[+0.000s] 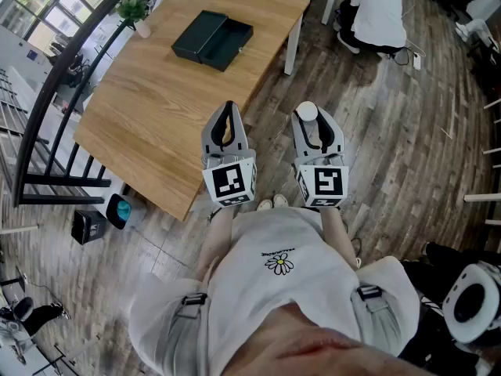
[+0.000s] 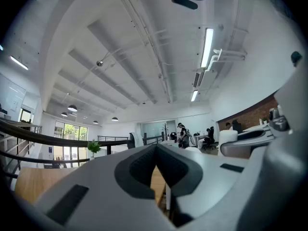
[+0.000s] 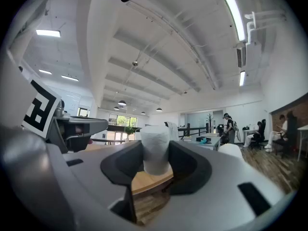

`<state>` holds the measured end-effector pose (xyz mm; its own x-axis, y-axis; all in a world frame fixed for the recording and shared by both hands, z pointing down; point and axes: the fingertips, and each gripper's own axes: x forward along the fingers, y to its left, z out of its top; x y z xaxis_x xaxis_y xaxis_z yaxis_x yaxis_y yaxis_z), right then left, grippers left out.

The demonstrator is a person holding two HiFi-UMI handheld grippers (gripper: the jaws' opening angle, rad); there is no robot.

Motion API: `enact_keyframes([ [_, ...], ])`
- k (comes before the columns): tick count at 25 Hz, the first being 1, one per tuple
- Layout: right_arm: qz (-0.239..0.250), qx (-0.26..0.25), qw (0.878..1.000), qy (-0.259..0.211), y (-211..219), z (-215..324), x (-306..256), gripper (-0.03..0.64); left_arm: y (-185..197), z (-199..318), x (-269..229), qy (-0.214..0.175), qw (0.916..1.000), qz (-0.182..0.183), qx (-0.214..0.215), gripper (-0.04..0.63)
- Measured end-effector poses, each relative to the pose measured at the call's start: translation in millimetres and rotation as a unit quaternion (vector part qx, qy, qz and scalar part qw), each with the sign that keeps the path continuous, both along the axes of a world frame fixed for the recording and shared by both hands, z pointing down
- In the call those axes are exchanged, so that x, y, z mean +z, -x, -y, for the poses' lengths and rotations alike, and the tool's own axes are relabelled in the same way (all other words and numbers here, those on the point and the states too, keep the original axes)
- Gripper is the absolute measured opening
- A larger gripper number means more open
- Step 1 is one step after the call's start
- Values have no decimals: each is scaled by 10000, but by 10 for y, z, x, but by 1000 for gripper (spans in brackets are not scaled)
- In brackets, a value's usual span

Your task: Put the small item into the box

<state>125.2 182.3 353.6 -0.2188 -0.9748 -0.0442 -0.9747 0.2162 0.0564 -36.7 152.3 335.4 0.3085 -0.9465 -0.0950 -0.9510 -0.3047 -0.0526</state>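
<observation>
In the head view, your right tool (image 1: 311,125) is hiding all but the round top of the small white item (image 1: 307,112), and the marker cubes (image 1: 229,182) are covering both your hands. The box (image 1: 212,40) at top centre is showing too dark and small to tell what is inside. The top edge is cutting off a crouching person (image 1: 376,10) at upper right. The right edge is clipping a round white object (image 1: 474,304) at lower right. Your left tool (image 2: 156,147) is blocking most of the surface (image 2: 33,191).
</observation>
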Motion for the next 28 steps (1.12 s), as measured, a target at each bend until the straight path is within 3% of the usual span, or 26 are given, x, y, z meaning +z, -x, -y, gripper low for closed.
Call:
enact_keyframes([
  [5,71,-101,9999,23,-26,40,-16,169,-3,20,-44,-78,9999,48,-46,15],
  [10,672,-413,9967,202,-47,63,85,169,-12,5,-77,-130,9999,-46,-98,15],
  [14,721,-515,9960,103,-97,63,59,169,-36,9,-103,-167,9997,-21,-170,15],
  [19,646,-666,9957,28,-182,130,108,169,-124,27,-258,-483,9986,-4,-234,15],
  [24,698,-742,9947,133,-277,213,267,169,-176,-27,-394,-649,9971,-310,-267,16],
  [28,733,-911,9931,124,-246,368,256,169,-142,107,-382,-667,9968,-142,-423,16],
])
